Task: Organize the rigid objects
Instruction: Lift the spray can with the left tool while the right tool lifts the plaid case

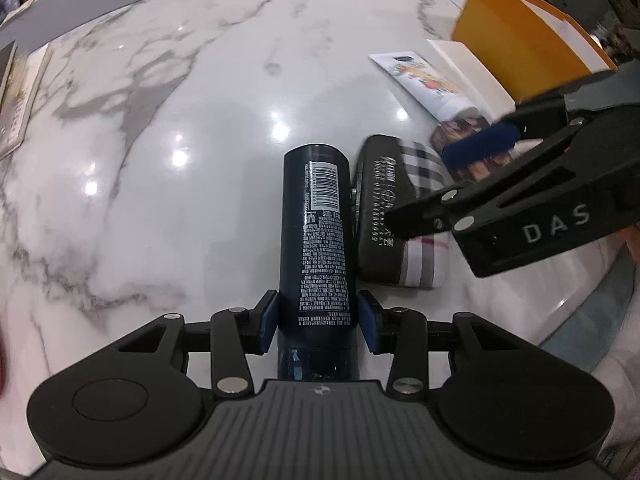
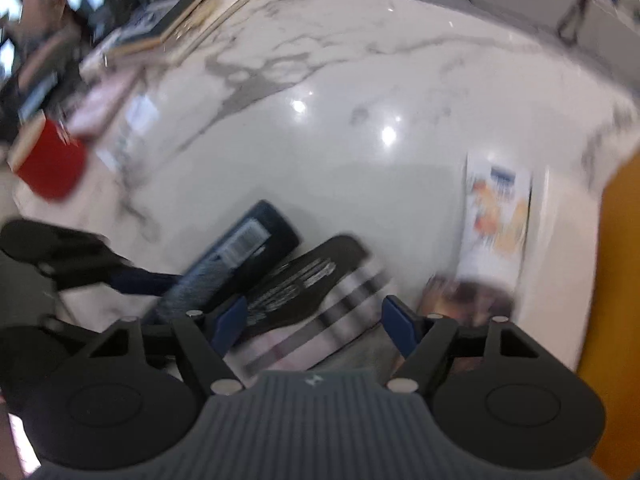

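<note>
A dark blue tube [image 1: 318, 236] with a barcode lies on the white marble table [image 1: 180, 140]. My left gripper [image 1: 318, 320] has its blue pads on both sides of the tube's near end, shut on it. Right beside the tube lies a black case [image 1: 380, 208] on a plaid-patterned box [image 1: 424, 256]. My right gripper [image 2: 314, 322] is open, its pads wide apart over the black case [image 2: 304, 280] and plaid box [image 2: 320, 332]; the view is blurred. The dark tube [image 2: 240, 252] shows to its left. A white printed tube [image 1: 428, 80] lies further back.
An orange box [image 1: 520, 40] with a white inner flap stands at the right, also at the right edge of the right wrist view [image 2: 616, 280]. A red object [image 2: 48, 160] and stacked books [image 2: 168, 28] lie at the far left.
</note>
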Available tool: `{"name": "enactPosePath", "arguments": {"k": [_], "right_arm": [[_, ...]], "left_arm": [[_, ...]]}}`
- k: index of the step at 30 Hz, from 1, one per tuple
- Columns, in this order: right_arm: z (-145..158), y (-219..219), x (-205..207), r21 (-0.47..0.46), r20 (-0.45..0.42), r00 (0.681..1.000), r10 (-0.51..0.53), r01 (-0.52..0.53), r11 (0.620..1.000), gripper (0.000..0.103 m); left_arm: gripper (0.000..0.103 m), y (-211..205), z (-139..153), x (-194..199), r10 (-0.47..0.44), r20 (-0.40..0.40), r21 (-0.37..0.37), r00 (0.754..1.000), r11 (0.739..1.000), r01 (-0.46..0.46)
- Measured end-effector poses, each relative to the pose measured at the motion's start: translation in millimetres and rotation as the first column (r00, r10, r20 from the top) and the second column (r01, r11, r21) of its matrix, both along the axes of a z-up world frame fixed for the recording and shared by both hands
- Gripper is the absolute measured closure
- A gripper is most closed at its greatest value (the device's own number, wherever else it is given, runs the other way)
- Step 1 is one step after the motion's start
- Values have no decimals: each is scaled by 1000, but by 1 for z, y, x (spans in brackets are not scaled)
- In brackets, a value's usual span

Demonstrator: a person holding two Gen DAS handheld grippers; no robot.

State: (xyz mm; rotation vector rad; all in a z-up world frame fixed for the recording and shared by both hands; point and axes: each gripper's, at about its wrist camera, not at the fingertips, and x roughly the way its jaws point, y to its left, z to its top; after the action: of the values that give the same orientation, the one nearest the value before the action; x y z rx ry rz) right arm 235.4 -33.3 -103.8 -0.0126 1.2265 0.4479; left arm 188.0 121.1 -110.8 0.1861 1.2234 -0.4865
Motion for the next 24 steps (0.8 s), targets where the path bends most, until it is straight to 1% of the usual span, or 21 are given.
{"name": "enactPosePath", "arguments": {"k": [2, 5, 6, 7, 8, 10, 12, 13, 14, 17, 19, 22, 23, 24], "right_arm": [[-4, -7, -3, 29, -34, 997, -73, 74, 997, 27], [-10, -8, 0, 28, -54, 987, -150, 152, 988, 27], [-13, -6, 2, 25, -60, 986, -155, 157, 987, 27], [-15, -3, 3, 17, -57, 987, -149, 150, 989, 28], [-18, 1, 3, 9, -56, 989, -135, 136, 991, 28], [-19, 11, 1, -14, -14, 996, -87, 86, 996, 30], [-20, 25, -3, -60, 27, 1000, -8, 9, 998, 30], [-21, 28, -5, -83, 41, 999, 26, -23, 996, 32], [-21, 31, -7, -103, 57, 997, 55, -49, 993, 32], [-22, 31, -10, -124, 68, 988, 140, -131, 984, 33], [-23, 30, -13, -151, 67, 979, 194, -182, 972, 33], [-24, 26, -20, -188, 74, 961, 265, -248, 950, 33], [-24, 24, -22, -187, 77, 958, 276, -258, 948, 33], [-24, 22, -23, -180, 79, 956, 282, -264, 947, 33]], "left_arm": [[55, -2, 0, -2, -21, -15, -10, 1000, 1000, 21], [55, 1, 0, -1, 2, -44, -32, 999, 999, -4], [55, 2, 0, -1, 18, -43, -23, 999, 1000, -19], [55, 3, 0, -1, 38, -32, 7, 999, 999, -38], [55, 4, 1, -2, 54, -21, 27, 998, 998, -54], [55, 10, 1, -1, 93, -21, 33, 995, 995, -93], [55, 14, 1, 2, 121, -28, 37, 992, 992, -120], [55, 15, 1, 3, 127, -29, 52, 991, 991, -125], [56, 14, 1, 2, 124, -27, 71, 992, 990, -122], [55, 11, 1, 2, 111, -45, 94, 993, 990, -106], [55, 11, 1, 4, 100, -51, 98, 994, 991, -95], [46, 12, 0, 4, 84, -32, 86, 996, 993, -81], [40, 13, 0, 4, 85, -23, 80, 996, 993, -83], [37, 13, -1, 5, 90, -16, 75, 996, 993, -89]]}}
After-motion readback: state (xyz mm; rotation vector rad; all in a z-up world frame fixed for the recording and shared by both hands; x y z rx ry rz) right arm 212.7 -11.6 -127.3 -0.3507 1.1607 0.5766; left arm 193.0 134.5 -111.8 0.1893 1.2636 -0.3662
